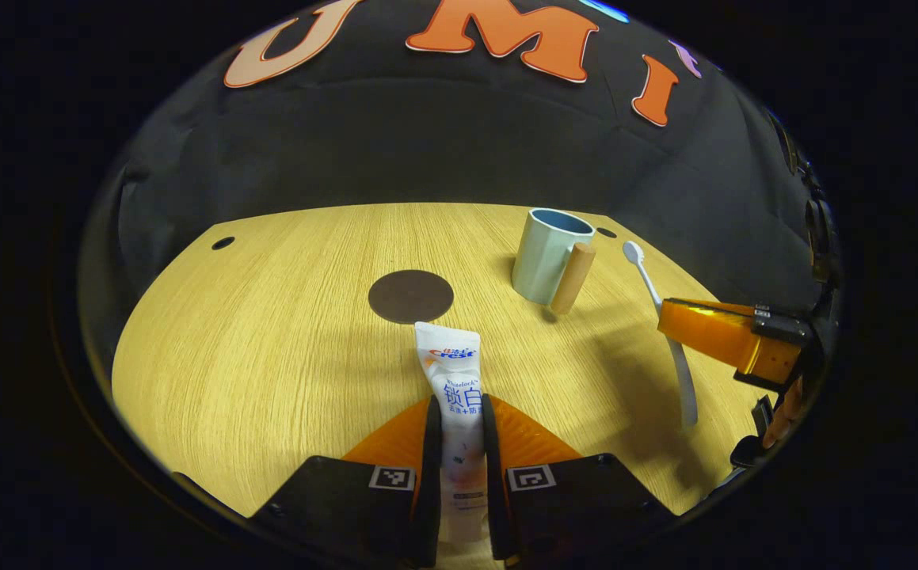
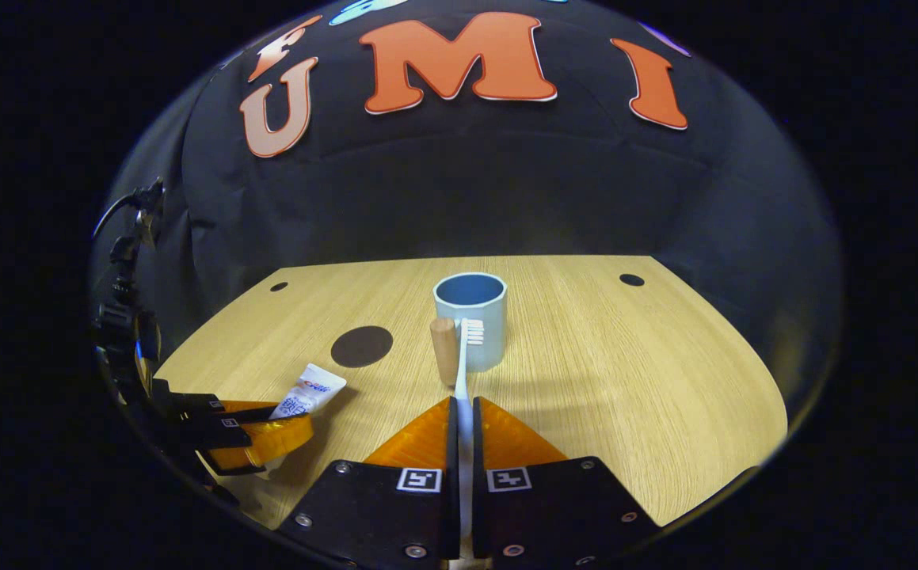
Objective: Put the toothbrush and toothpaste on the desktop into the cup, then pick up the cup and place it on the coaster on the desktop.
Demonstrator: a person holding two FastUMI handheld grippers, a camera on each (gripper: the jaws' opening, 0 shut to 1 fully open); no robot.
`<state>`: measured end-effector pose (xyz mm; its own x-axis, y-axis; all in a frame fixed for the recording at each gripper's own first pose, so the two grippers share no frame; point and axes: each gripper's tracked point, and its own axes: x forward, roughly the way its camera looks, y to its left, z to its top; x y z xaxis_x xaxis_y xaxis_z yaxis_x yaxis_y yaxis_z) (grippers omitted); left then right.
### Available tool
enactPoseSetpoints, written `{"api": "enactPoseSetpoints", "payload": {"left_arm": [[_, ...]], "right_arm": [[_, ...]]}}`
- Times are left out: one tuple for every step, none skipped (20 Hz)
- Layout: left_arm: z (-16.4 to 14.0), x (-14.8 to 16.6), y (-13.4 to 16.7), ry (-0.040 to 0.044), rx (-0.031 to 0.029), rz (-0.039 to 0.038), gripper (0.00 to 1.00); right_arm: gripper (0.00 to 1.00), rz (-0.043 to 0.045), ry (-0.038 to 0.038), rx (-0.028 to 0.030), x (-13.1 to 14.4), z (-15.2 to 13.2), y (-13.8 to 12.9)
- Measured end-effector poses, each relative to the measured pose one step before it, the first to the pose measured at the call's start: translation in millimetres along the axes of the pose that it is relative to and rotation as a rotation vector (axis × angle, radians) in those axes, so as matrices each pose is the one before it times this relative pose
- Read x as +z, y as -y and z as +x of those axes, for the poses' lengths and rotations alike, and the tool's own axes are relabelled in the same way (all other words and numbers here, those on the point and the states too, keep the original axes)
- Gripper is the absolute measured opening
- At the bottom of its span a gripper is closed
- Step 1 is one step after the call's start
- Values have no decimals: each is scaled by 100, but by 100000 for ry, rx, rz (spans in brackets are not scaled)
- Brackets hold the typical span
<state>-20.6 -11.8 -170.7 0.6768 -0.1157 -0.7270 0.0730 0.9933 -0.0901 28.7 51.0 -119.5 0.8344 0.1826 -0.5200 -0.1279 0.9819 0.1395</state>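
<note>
A light wooden desktop [image 1: 268, 340] stands before black cloth. On it stand a pale blue cup [image 2: 470, 321] with wooden handle and a dark round coaster [image 1: 410, 296] nearby. The left gripper [image 1: 459, 416] clamps the white toothpaste tube [image 1: 452, 388]; the right gripper [image 2: 463, 416] pinches the white toothbrush [image 2: 465, 372].

Worktop [image 1: 268, 356]: light wood-grain surface with small dark round holes near its far corners [image 1: 222, 243]. Black cloth wall [image 2: 459, 190] stands behind the far edge.
</note>
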Motion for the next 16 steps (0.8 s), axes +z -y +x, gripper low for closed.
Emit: {"api": "enactPoseSetpoints", "payload": {"left_arm": [[-118, 394, -144, 699, 33, -251, 28], [-31, 457, -36, 613, -53, -124, 28], [-42, 179, -40, 692, 138, 216, 28], [-129, 317, -143, 696, 408, 483, 28], [-122, 321, -52, 574, 458, 321, 26], [-54, 342, -158, 454, 210, 48, 28], [125, 162, -176, 471, 113, 9, 28], [-66, 216, -66, 639, 221, 371, 28], [258, -36, -82, 605, 354, 501, 28], [153, 213, -168, 753, 716, 446, 26], [325, 61, -127, 668, 759, 317, 26], [50, 241, -160, 748, 404, -322, 28], [-104, 179, 26, 887, -110, -432, 28], [-83, 300, -44, 1246, -211, -224, 28], [109, 287, -171, 1383, 20, 116, 28], [281, 238, -29, 1445, 28, 84, 28]], "right_arm": [[7, -600, 1320, 318, 401, -35, 90], [7, -613, 1549, -12, 455, -8, 135], [7, -1313, 1576, 37, 501, -144, -26], [7, -1066, 1544, -37, 467, -17, -18], [7, -294, 927, 615, 380, 170, -106], [7, 174, 777, 1192, 371, 245, -226], [6, -132, 912, 788, 428, -136, -91], [6, -365, 1354, 294, 698, 88, -34], [7, -544, 1196, 153, 556, 231, 7], [7, -789, 1175, 125, 582, 351, 33], [7, -896, 1210, 365, 761, 613, -127], [7, -762, 1237, 609, 870, 634, -267], [7, -274, 1524, 589, 1071, 712, -290], [6, -34, 1337, 876, 770, 835, -167], [7, 78, 1578, 830, 548, 588, -172], [7, -184, 1287, 511, 469, 688, -15]]}}
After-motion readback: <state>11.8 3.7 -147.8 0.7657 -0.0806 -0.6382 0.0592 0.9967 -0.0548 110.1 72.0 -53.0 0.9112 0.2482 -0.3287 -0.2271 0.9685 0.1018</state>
